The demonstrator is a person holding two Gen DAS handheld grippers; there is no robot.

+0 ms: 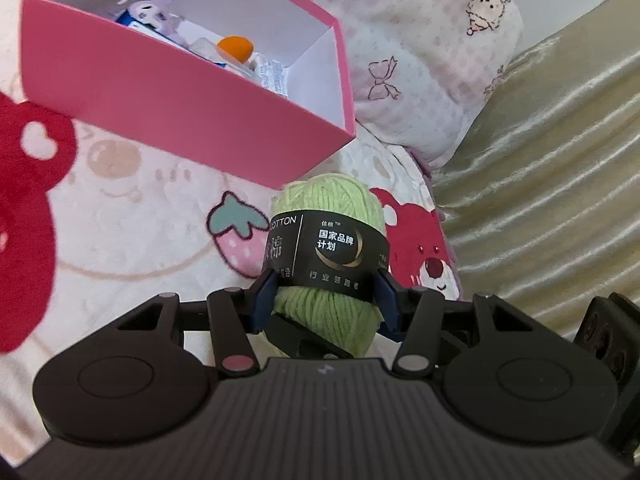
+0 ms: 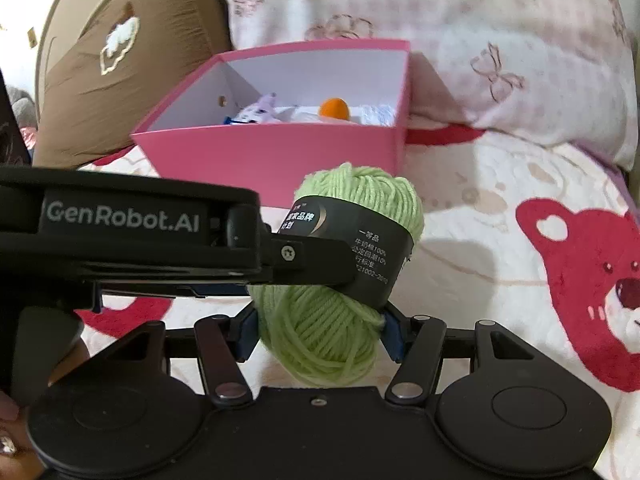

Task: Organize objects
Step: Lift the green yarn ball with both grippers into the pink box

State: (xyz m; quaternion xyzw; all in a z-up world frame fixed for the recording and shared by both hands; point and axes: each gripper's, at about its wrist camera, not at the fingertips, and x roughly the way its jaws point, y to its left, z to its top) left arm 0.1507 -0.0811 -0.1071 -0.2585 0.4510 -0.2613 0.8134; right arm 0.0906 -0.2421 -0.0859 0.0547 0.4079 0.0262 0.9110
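The left gripper (image 1: 325,300) pinches a skein of pale green yarn (image 1: 326,240) between its blue pads (image 1: 265,300), which press on the lower edge of the black paper band (image 1: 326,258) wrapped round the skein's middle. The right gripper (image 2: 318,334) clamps the same green yarn (image 2: 320,336) lower down, on its bare near end, with its pads (image 2: 244,336) sunk into the strands on both sides; in the right wrist view the left gripper (image 2: 320,268) comes in from the left, bearing the lettering GenRobot.AI, and its finger lies across the band (image 2: 372,252). The skein's long axis runs away from both cameras and upward: its near end sits between the right gripper's fingers, and its rounded far end points toward the pink box (image 1: 160,92). The skein is held in front of the box's near wall, above a bed cover (image 1: 132,216) printed with red bears and strawberries; whether it touches the cover cannot be told. Beyond it the pink box (image 2: 276,152) stands open on the bed, white inside, holding a small lilac plush toy (image 1: 154,12), an orange ball (image 1: 235,47) and some white packets. Behind the box lie a pink-checked pillow (image 1: 420,40) and, in the right wrist view, a brown cushion (image 2: 120,60). A glossy beige fabric (image 1: 552,168) shows at the right of the left wrist view.
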